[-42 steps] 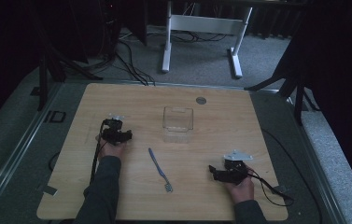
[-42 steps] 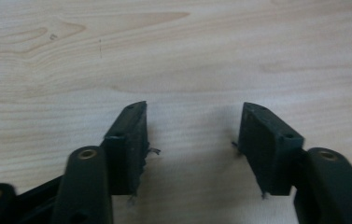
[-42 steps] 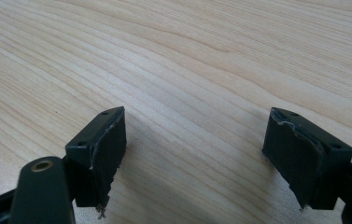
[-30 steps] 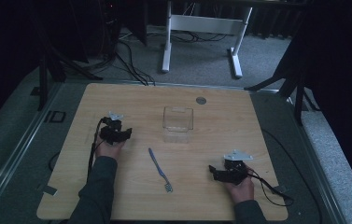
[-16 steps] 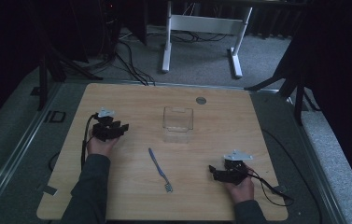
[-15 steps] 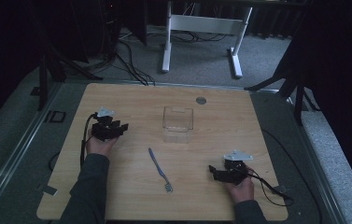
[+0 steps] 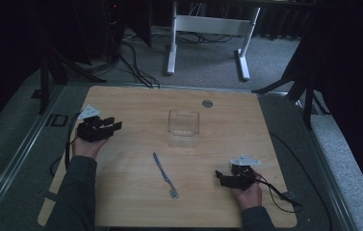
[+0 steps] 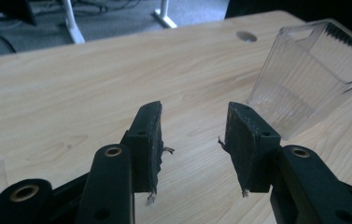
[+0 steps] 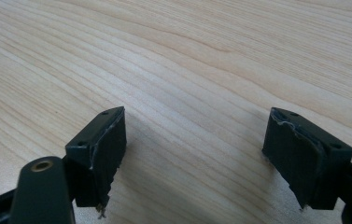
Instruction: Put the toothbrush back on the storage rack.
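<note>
My left gripper (image 7: 115, 126) is over the left part of the wooden table (image 7: 136, 202), pointing right towards a clear plastic box (image 7: 184, 126). Its jaws have just been closing a little but stand open, with nothing between them. In the left gripper view the left gripper (image 8: 194, 140) has bare wood between its pads, and the clear box (image 8: 304, 79) lies tilted at the upper right. My right gripper (image 7: 219, 177) rests near the front right, pointing left and open. In the right gripper view the right gripper (image 9: 194, 149) is spread wide over bare wood. A slim blue utensil (image 7: 163, 174) lies between the hands.
A small round hole (image 7: 207, 103) sits in the table near the far edge, also seen as the hole (image 8: 246, 36) in the left gripper view. Cables trail from both grippers. White desk legs (image 7: 172, 43) and dark stands are on the floor beyond the table.
My left hand has carried its gripper left, away from the clear box, and raised it a little. The right gripper, the utensil and the box have not moved.
</note>
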The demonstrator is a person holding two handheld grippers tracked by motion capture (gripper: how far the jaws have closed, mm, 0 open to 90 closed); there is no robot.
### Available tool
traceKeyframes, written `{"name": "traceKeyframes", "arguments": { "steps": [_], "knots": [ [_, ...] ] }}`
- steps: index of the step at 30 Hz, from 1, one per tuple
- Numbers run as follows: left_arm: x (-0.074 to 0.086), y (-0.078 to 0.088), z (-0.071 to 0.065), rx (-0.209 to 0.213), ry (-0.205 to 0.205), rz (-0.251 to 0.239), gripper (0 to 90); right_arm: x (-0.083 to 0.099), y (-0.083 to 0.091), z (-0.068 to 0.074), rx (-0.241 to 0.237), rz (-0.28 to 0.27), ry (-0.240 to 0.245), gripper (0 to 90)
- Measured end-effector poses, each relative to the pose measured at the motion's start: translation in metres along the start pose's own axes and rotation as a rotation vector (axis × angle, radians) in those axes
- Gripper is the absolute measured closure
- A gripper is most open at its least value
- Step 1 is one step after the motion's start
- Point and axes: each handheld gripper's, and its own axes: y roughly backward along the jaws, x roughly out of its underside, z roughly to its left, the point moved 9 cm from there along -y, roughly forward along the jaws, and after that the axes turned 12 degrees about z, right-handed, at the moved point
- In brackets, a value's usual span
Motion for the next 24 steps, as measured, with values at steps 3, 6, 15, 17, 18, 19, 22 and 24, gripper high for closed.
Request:
{"name": "traceKeyframes", "arguments": {
  "steps": [3,6,15,17,18,19,22,24],
  "knots": [
    [-0.001,0.006,0.001,0.009,-0.026,0.005,56.2,0.000,0.000,0.000,0.000,0.000,0.000,21.0],
    [-0.004,0.013,0.000,0.031,-0.051,0.013,55.6,0.000,0.000,0.000,0.000,0.000,0.000,21.0],
    [-0.017,0.023,-0.020,0.052,-0.210,0.063,51.9,-0.001,-0.001,0.000,0.000,0.001,-0.001,21.0],
    [-0.019,0.024,-0.024,0.070,-0.224,0.067,51.8,-0.001,-0.001,0.000,-0.001,0.001,-0.002,21.0],
    [-0.019,0.024,-0.026,0.081,-0.230,0.067,51.9,-0.001,-0.001,0.000,-0.001,0.001,-0.002,21.0],
    [-0.020,0.024,-0.027,0.087,-0.235,0.068,51.9,-0.001,-0.001,0.000,-0.002,0.002,-0.002,21.0],
    [-0.021,0.023,-0.032,0.110,-0.257,0.072,52.5,-0.001,-0.001,0.000,-0.001,0.002,-0.002,21.0],
    [-0.022,0.023,-0.035,0.112,-0.280,0.072,53.5,-0.001,-0.001,0.000,-0.001,0.002,-0.002,21.0]
  ]
}}
